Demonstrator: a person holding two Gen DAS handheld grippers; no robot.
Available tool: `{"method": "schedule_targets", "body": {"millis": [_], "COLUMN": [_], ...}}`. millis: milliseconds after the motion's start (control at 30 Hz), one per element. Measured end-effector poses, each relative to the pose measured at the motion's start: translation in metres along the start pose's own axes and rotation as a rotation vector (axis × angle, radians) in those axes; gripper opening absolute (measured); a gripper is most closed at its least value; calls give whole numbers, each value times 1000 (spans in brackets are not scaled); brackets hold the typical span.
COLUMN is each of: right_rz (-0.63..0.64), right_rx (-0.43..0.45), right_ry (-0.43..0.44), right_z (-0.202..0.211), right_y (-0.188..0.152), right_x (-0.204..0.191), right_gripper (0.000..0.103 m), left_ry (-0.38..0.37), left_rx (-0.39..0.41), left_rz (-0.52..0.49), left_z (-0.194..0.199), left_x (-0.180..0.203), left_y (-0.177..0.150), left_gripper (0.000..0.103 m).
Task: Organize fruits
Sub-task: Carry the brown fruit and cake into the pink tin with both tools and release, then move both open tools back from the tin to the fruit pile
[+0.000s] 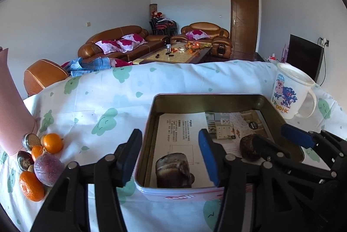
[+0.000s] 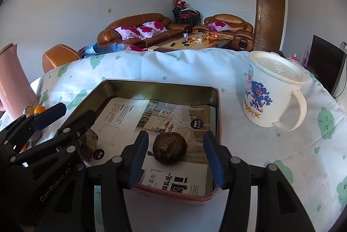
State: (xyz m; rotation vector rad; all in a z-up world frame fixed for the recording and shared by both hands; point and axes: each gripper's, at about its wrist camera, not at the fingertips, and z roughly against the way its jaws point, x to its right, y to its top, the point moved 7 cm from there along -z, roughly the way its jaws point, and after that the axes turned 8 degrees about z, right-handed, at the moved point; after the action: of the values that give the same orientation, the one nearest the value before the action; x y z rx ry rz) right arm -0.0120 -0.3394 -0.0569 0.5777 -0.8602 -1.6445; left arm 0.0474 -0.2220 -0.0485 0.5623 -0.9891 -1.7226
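I read the left tool (image 1: pixel 171 158) as partly open with nothing gripped: its pads stood clear on either side of a dark brown fruit (image 1: pixel 174 170) lying in the tin (image 1: pixel 208 99), the left pad outside the tin's near-left wall and the right pad inside it. The right tool (image 2: pixel 175 160) was likewise partly open and empty, its pads clear of a second dark brown fruit (image 2: pixel 170 150) that sat between them on the printed paper lining (image 2: pixel 130 114) of the tin. Both fruits rested on the tin floor, near the front wall.

The relation governing the next move, in my judgement: the unsorted fruits, two oranges (image 1: pixel 52 143) (image 1: pixel 31 188), a purple round fruit (image 1: pixel 48 170) and some smaller brown pieces, lay in a cluster to the left of the tin, beside a pink container (image 1: pixel 10 112). The left tool was the nearer one; the right tool stood well apart from them.

The surface carried a white cloth (image 1: pixel 121 97) with green prints, and a lidded white mug (image 2: pixel 271 91) stood right of the tin. Beyond lay a living room with brown sofas (image 1: pixel 121 43), a coffee table (image 1: pixel 173 54) and a wooden door (image 1: pixel 244 19).
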Motion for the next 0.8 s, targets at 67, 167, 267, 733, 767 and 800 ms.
{"method": "schedule_targets", "body": {"millis": [67,167,267,733,767,800], "right_rz": [-18,-34,-66,-60,-56,-52], "right_rx": [46,123,192,307,311,314], "right_ry": [-13,-59,-88,-193,-199,-203], "right_z": [8,23,36,57,58,59], "right_y": [4,11,15,18,18,18], "right_x": [5,12,20,22,21,21], "right_gripper": [58,68,78,84,84,84], "left_ry": [-3,17,31,75,75,74], "left_rx": [34,91,122,152,150,147], "left_rz": [7,19,43,44,53,60], "left_z": [6,17,22,40,40,40], "left_x": [-3,-8,-16,-33,-35,-37], "left_y": [2,6,9,3,2,2], "left_gripper": [70,85,100,103,103,103]}}
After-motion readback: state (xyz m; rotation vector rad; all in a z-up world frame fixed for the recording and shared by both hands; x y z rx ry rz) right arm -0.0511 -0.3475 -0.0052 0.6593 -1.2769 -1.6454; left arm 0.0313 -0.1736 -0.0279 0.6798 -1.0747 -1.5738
